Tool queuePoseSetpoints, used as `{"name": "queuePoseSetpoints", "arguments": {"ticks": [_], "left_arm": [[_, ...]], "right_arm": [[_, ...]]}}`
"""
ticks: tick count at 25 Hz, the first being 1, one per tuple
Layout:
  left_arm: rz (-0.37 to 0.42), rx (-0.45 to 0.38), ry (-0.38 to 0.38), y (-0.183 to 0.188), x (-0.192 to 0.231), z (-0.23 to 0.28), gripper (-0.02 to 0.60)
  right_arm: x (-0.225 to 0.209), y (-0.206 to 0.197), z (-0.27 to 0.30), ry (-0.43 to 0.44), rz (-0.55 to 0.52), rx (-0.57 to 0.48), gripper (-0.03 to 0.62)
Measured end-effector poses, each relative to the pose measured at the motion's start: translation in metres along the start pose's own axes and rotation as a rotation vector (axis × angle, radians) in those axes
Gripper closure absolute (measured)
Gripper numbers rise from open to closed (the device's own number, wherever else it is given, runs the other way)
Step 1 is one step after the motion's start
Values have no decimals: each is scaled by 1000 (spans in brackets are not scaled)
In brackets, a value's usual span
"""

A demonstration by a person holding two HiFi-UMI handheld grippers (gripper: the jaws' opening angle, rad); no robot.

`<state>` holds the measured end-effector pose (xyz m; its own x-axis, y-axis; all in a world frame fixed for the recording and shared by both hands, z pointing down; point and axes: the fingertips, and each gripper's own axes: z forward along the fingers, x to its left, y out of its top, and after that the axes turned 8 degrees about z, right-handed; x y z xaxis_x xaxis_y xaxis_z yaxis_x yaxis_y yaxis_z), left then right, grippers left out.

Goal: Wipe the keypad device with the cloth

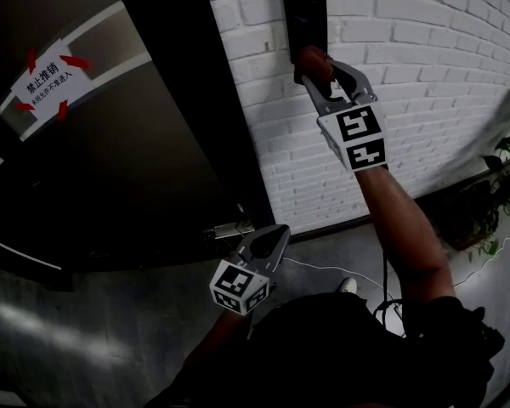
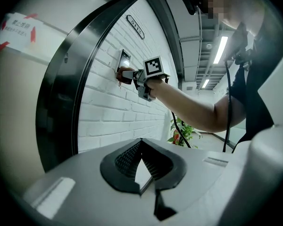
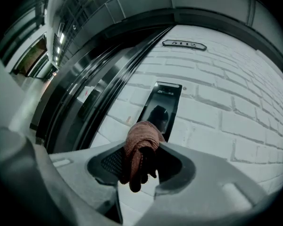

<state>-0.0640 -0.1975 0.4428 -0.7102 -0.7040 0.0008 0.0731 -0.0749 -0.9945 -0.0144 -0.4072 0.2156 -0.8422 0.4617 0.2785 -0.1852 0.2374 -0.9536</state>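
Note:
The black keypad device (image 1: 304, 11) is fixed to the white brick wall. My right gripper (image 1: 316, 62) is raised to its lower part and shut on a bunched reddish cloth (image 1: 311, 59), which presses against the device's bottom edge. In the right gripper view the cloth (image 3: 140, 142) bulges out between the jaws, in front of the device's glossy face (image 3: 166, 100). My left gripper (image 1: 274, 235) hangs low near the door edge, jaws closed together with nothing in them. The left gripper view shows the device (image 2: 124, 59) and the cloth (image 2: 124, 76) from the side.
A dark door (image 1: 136, 160) with a taped white notice (image 1: 49, 82) stands left of the wall, its latch plate (image 1: 229, 228) near my left gripper. A potted plant (image 1: 506, 185) grows at the right. A white cable (image 1: 323, 270) runs over the grey floor.

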Motion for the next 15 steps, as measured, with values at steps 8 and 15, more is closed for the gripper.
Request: {"name": "queuePoseSetpoints", "arguments": {"ticks": [8,15], "left_arm": [[-2,1,5,-1,0,-2,566],[-1,1,4,-1,-3,-4,566]], "right_arm": [[3,-11,-1,11,19,25,451],[5,-20,-3,19,33,48,451]]}}
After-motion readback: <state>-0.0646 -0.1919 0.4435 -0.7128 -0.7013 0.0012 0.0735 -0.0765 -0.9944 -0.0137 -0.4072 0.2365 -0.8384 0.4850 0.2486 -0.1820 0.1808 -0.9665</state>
